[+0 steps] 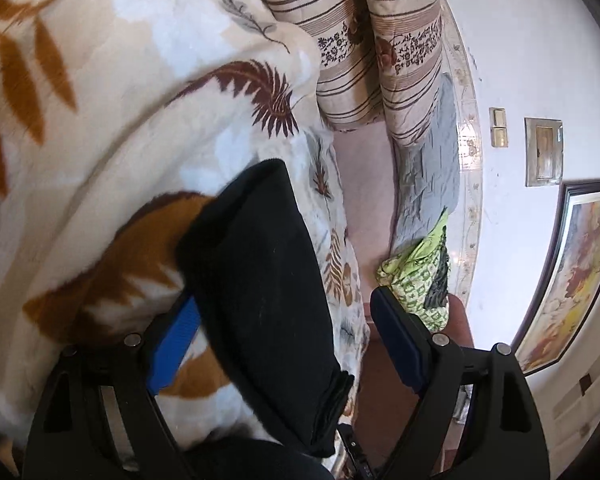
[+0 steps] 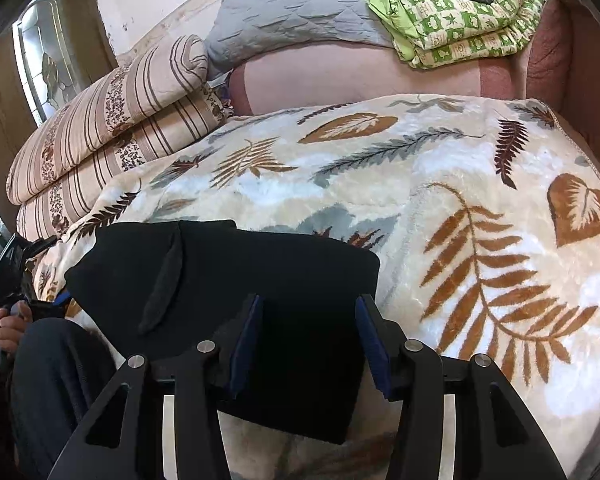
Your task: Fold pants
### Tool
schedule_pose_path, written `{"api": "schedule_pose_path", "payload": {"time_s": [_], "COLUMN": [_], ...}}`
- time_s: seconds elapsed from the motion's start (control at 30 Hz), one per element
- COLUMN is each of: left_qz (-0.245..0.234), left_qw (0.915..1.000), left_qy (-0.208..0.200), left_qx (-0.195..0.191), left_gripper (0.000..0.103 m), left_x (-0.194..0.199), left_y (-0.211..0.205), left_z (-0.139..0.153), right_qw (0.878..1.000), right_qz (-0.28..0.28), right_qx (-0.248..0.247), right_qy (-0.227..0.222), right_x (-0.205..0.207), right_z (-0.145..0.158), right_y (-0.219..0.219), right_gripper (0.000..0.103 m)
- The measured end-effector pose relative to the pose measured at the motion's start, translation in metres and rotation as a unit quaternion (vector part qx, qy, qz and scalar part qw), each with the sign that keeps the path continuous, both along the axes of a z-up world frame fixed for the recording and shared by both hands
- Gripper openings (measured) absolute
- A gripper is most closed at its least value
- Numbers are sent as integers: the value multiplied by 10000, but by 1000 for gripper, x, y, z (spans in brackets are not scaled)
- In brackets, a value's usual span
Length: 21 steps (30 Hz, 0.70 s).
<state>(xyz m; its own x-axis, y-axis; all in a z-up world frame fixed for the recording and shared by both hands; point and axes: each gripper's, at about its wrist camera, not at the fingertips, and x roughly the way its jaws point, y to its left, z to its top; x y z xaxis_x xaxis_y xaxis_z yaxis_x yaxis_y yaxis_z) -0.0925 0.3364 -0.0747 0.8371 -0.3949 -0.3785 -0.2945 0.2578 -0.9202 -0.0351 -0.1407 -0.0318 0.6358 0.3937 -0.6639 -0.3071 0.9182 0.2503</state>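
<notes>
The black pants (image 2: 236,292) lie folded into a compact block on a leaf-patterned fleece blanket (image 2: 440,184). In the left wrist view the pants (image 1: 260,292) show as a long dark bundle between my fingers. My left gripper (image 1: 284,308) is open, its jaws standing on either side of the bundle without clamping it. My right gripper (image 2: 310,312) is open, its jaws wide apart just above the near part of the folded pants. The left gripper also shows in the right wrist view (image 2: 10,268), held in a hand at the pants' left end.
Striped rolled quilts (image 2: 112,120) lie behind the blanket on the left. A grey quilt (image 2: 284,24) and a green patterned folded quilt (image 2: 464,16) sit at the back on a pink mattress (image 2: 356,76). A wall with a framed picture (image 1: 572,272) is at right in the left wrist view.
</notes>
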Motion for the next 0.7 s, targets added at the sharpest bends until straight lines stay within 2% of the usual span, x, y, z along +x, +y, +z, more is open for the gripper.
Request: {"api": "schedule_pose_path", "payload": {"time_s": [0.13, 0.2, 0.23, 0.27, 0.3, 0.33, 0.37, 0.43, 0.47, 0.53, 0.63, 0.7], "left_qz": [232, 359, 384, 409, 428, 449, 471, 452, 408, 308, 159, 61], "left_qw": [9997, 9993, 9992, 9989, 9983, 9976, 9965, 9957, 9946, 9884, 9726, 9612], "left_qy": [4, 44, 142, 248, 388, 534, 692, 785, 870, 996, 875, 685], "left_qx": [-34, -58, -14, 17, 25, 32, 62, 174, 401, 1104, 2146, 2673], "left_gripper": [85, 81, 70, 52, 43, 24, 18, 12, 11, 9, 9, 9], "left_x": [-4, -5, -7, -8, -8, -9, -10, -11, -10, -6, 1, 3], "left_y": [5, 6, 5, 6, 6, 7, 8, 8, 5, -4, -23, -35], "left_z": [2, 1, 0, -2, -5, -8, -12, -12, -7, 12, 46, 63], "right_qw": [10000, 10000, 10000, 10000, 10000, 10000, 10000, 10000, 10000, 10000, 9999, 9999], "right_qz": [17, 27, 22, 18, 15, 15, 18, 16, 14, 4, -29, -71], "right_qx": [12, 4, 10, 20, 23, 19, 15, 24, 24, 38, 100, 130], "right_qy": [-30, -42, -33, -17, -8, -7, -10, -5, -5, 1, -25, -36], "right_x": [-1, -1, -1, -1, 0, 0, -1, 0, 0, 0, -1, -1], "right_z": [1, 1, 1, 1, 0, 1, 1, 1, 1, 1, 3, 3], "right_y": [0, 1, 1, 2, 2, 2, 2, 2, 2, 2, 0, -3], "right_gripper": [50, 50, 50, 50, 50, 50, 50, 51, 51, 51, 51, 51]}}
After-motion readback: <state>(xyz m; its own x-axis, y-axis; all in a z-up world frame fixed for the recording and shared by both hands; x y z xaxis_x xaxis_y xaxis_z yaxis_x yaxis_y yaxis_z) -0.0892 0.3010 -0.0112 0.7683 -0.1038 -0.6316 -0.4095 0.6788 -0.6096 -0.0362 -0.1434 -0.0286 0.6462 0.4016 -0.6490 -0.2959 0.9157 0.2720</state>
